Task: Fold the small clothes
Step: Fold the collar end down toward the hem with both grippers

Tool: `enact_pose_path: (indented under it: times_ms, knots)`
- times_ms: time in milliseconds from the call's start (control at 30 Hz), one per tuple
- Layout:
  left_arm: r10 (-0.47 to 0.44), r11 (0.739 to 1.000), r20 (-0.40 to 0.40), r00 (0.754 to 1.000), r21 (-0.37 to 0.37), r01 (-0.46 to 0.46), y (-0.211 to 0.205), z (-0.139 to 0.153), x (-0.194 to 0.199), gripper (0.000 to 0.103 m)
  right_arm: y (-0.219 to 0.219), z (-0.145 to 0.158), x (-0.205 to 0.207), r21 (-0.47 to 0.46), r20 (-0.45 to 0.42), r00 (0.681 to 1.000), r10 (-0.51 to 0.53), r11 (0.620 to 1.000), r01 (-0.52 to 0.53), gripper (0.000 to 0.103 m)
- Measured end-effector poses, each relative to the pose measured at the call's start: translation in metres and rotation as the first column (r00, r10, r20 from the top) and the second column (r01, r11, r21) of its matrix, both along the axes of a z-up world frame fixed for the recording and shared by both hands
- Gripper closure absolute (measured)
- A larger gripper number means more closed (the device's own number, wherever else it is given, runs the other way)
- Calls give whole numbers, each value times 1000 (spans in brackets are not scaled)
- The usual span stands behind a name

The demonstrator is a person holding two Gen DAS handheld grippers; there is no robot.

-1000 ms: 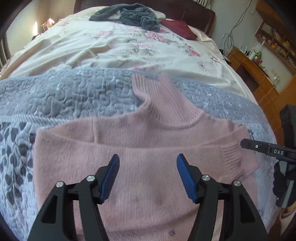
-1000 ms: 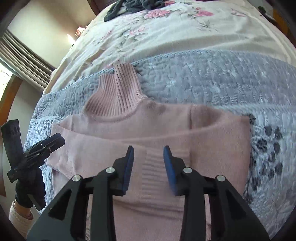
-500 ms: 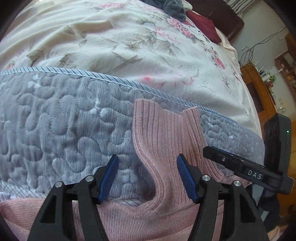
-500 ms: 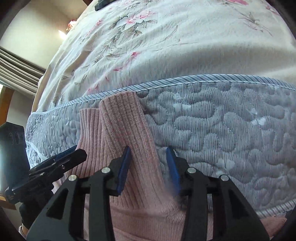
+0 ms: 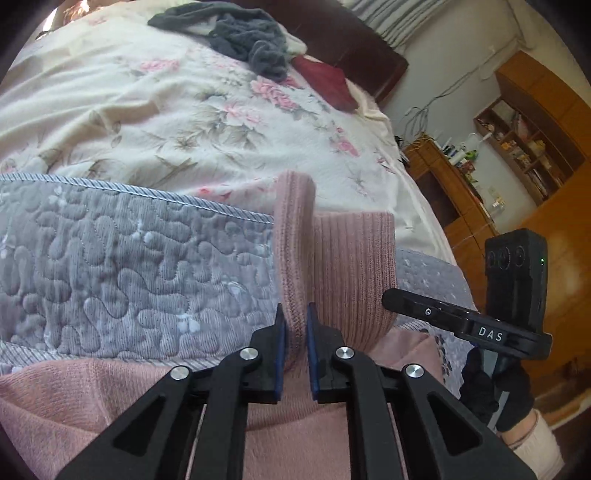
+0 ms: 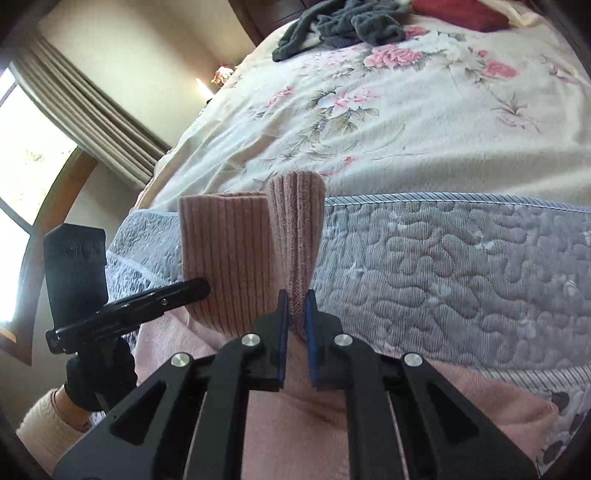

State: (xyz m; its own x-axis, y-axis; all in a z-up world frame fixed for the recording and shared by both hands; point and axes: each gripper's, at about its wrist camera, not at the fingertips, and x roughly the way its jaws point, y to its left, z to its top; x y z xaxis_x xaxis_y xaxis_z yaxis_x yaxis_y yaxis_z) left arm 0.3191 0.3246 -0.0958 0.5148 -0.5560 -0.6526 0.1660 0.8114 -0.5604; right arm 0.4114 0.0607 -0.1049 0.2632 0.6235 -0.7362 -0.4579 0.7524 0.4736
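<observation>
left wrist view:
left gripper (image 5: 295, 325): we see the blue pads pinched onto the left edge of the ribbed collar (image 5: 332, 266); only knit fills the narrow gap.
pink sweater (image 5: 74, 402): we find it lying flat on the grey quilt (image 5: 129, 266), collar raised at the pinch.
right gripper (image 5: 388, 297): we see its tip against the collar's right side; we cannot tell its closure here.
far bed: a dark grey garment (image 5: 240, 33) lies on the floral blanket (image 5: 147, 122).

right wrist view:
right gripper (image 6: 295, 314): we see the pads clamped on the collar's (image 6: 229, 258) right edge.
left gripper (image 6: 199, 288): we see its tip touching the collar's left side.
sweater body (image 6: 295, 424): we find it below the fingers, on the quilt (image 6: 443, 277).
</observation>
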Motion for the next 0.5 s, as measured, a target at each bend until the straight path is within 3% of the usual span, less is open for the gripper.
enact_pose_path:
  times_ms: [200, 500]
  knots:
    - [-30, 999, -2, 1000, 34, 30, 9, -4, -46, 93, -15, 4, -56, -44, 35, 998, 49, 998, -47, 95]
    - [-71, 989, -102, 992, 121, 83, 16, -39, -105, 87, -19, -33, -110, -179, -8, 996, 90, 980, -90, 94]
